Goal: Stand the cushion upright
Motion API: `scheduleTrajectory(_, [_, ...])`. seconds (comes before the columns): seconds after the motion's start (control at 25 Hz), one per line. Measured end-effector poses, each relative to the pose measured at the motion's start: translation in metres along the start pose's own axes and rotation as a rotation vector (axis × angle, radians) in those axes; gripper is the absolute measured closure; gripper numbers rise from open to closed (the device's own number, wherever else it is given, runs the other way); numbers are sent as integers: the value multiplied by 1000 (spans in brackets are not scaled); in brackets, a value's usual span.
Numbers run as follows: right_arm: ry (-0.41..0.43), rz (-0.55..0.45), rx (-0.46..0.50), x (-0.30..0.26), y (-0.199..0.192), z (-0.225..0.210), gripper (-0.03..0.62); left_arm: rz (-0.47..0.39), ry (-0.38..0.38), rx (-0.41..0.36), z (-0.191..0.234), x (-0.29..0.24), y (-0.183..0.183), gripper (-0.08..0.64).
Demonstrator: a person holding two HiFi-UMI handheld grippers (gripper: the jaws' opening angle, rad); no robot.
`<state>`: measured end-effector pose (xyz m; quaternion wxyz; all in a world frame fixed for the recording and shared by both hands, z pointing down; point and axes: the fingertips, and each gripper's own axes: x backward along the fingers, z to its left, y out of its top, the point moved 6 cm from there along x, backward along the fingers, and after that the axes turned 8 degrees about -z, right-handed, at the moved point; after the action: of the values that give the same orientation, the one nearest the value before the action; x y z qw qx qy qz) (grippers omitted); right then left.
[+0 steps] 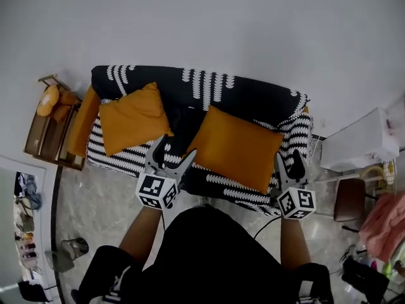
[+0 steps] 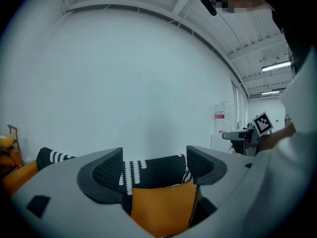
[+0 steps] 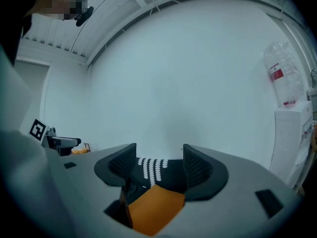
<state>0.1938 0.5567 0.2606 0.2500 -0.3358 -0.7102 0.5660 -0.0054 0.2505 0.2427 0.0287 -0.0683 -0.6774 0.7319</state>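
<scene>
A black-and-white patterned sofa point(image 1: 253, 97) holds two orange cushions. One cushion point(image 1: 235, 146) lies flat on the right of the seat, and the other cushion point(image 1: 131, 116) rests against the backrest on the left. My left gripper point(image 1: 177, 147) hovers open at the front edge of the seat, just off the flat cushion's left corner. My right gripper point(image 1: 290, 161) stands open off the same cushion's right corner. In the left gripper view the cushion point(image 2: 161, 211) shows low beyond the open jaws, untouched. The right gripper view shows the cushion point(image 3: 154, 210) the same way.
A wooden rack point(image 1: 52, 126) with orange things stands left of the sofa, and a third orange cushion point(image 1: 84, 120) leans at the sofa's left arm. A white cabinet point(image 1: 359, 142), a brown stool point(image 1: 348, 199) and pink cloth point(image 1: 383, 223) stand at the right. A white wall backs the sofa.
</scene>
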Motion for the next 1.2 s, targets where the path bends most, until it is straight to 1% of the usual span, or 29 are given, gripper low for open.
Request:
scheduleTrajectory(0.12, [-49, 18, 20, -15, -7, -5, 299, 16, -39, 5, 17, -24, -5, 158])
scheduleTrajectory(0.24, [-92, 43, 6, -29, -20, -12, 299, 48, -57, 57, 31, -48, -20, 158])
scheduleTrajectory(0.36, [-96, 70, -14, -43, -33, -11, 299, 101, -66, 101, 39, -72, -41, 158])
scheduleTrajectory(0.44, [-104, 110, -27, -41, -45, -14, 299, 139, -79, 121, 36, -82, -54, 158])
scheduleTrajectory(0.52, [-126, 166, -37, -38, -60, -28, 299, 182, -85, 143, 32, -96, -72, 158])
scheduleTrajectory(0.68, [-190, 253, -79, -49, -99, -66, 295, 291, -83, 180, 33, -128, -116, 158])
scheduleTrajectory(0.76, [-225, 286, -101, -50, -120, -74, 295, 354, -89, 177, 37, -130, -138, 158])
scheduleTrajectory(0.88, [-257, 338, -127, -61, -155, -97, 288, 422, -86, 166, 41, -146, -174, 158])
scheduleTrajectory(0.96, [-273, 394, -141, -67, -179, -116, 278, 454, -74, 175, 39, -162, -196, 158])
scheduleTrajectory(1.08, [-299, 489, -124, -73, -215, -143, 273, 502, -68, 191, 38, -188, -228, 158])
scheduleTrajectory(1.2, [-333, 596, -125, -80, -260, -174, 259, 584, -74, 189, 43, -214, -270, 158])
